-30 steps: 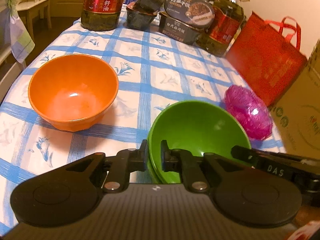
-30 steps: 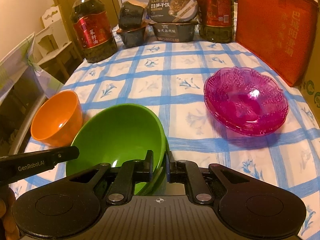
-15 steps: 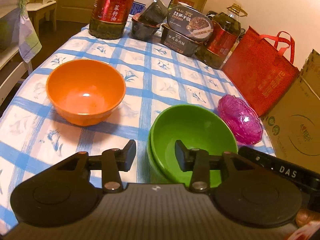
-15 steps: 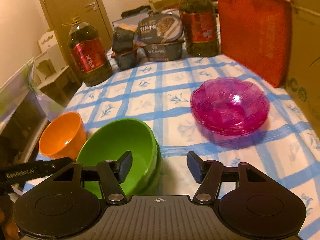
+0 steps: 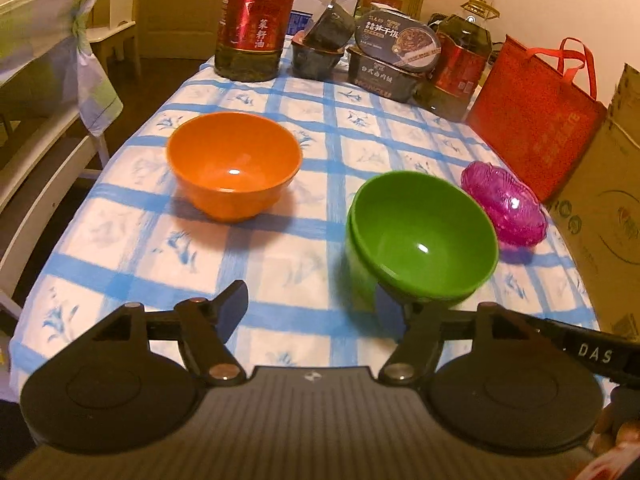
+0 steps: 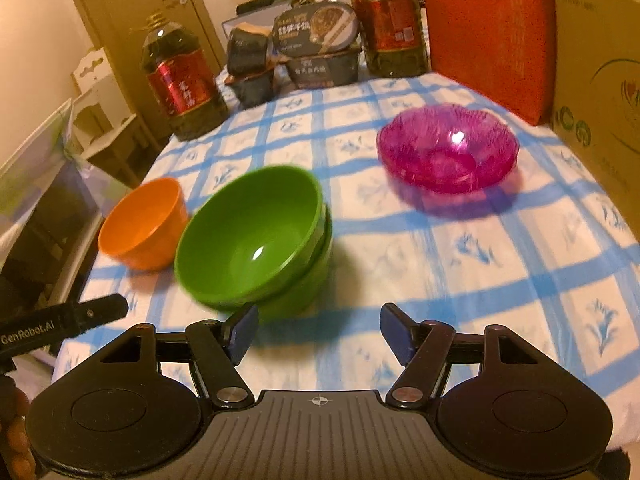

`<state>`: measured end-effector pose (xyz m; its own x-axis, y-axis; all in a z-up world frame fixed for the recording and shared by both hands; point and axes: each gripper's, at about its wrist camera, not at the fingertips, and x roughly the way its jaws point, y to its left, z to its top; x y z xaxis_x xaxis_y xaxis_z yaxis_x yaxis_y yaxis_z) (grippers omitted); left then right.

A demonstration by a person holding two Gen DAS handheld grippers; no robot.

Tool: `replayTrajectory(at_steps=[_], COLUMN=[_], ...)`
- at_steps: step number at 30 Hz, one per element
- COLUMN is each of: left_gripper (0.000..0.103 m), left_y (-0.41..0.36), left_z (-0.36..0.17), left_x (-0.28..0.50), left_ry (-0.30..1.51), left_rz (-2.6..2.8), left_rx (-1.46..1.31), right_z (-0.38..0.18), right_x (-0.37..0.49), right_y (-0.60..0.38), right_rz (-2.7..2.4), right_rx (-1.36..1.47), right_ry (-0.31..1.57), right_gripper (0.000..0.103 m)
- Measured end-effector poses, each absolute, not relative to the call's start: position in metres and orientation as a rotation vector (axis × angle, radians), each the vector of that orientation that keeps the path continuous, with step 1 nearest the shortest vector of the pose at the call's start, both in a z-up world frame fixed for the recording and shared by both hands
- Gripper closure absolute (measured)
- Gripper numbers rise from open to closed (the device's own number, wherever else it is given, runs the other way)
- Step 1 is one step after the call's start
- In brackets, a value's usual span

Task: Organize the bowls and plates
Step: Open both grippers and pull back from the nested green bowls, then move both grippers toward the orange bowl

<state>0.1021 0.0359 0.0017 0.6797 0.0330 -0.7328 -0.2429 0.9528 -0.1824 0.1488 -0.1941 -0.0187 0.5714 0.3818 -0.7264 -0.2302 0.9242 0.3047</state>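
Observation:
Two green bowls [image 5: 422, 236] sit nested, the upper one tilted, on the blue-checked tablecloth; they also show in the right wrist view [image 6: 256, 244]. An orange bowl [image 5: 234, 164] stands to their left, also in the right wrist view [image 6: 144, 226]. A purple glass bowl [image 5: 504, 208] sits to the right, also in the right wrist view [image 6: 448, 148]. My left gripper [image 5: 312, 312] is open and empty, just in front of the green bowls. My right gripper [image 6: 320, 330] is open and empty, just in front of and right of them.
Two oil bottles [image 5: 254, 20] [image 6: 386, 20] and stacked dark food containers [image 5: 384, 64] line the table's far edge. A red bag [image 5: 532, 120] and a cardboard box [image 5: 608, 216] stand at the right. A chair [image 5: 48, 120] is off the left edge.
Both grippers let go of the green bowl's rim, opened wide and pulled back toward me. The green bowl now rests nested in the other green bowl.

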Motion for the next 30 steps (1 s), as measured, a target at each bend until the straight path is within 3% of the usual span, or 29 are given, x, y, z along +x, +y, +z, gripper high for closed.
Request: replayTrajectory(at_steps=[23,30], left_gripper=[0.035,0.03], left_y=[0.067,0.074], left_z=[0.001,0.005], left_x=[0.042,0.037], left_ry=[0.832,0.823], left_rz=[0.201,0.199], left_rx=[-0.245,-0.282], right_z=[-0.027,-0.025], right_x=[0.1,0.099], right_y=[-0.161,-0.155], right_rz=[0.43,0.441], right_rx=[0.142,0.13], right_ry=[0.948,0.948], right_gripper=[0.035,0.035])
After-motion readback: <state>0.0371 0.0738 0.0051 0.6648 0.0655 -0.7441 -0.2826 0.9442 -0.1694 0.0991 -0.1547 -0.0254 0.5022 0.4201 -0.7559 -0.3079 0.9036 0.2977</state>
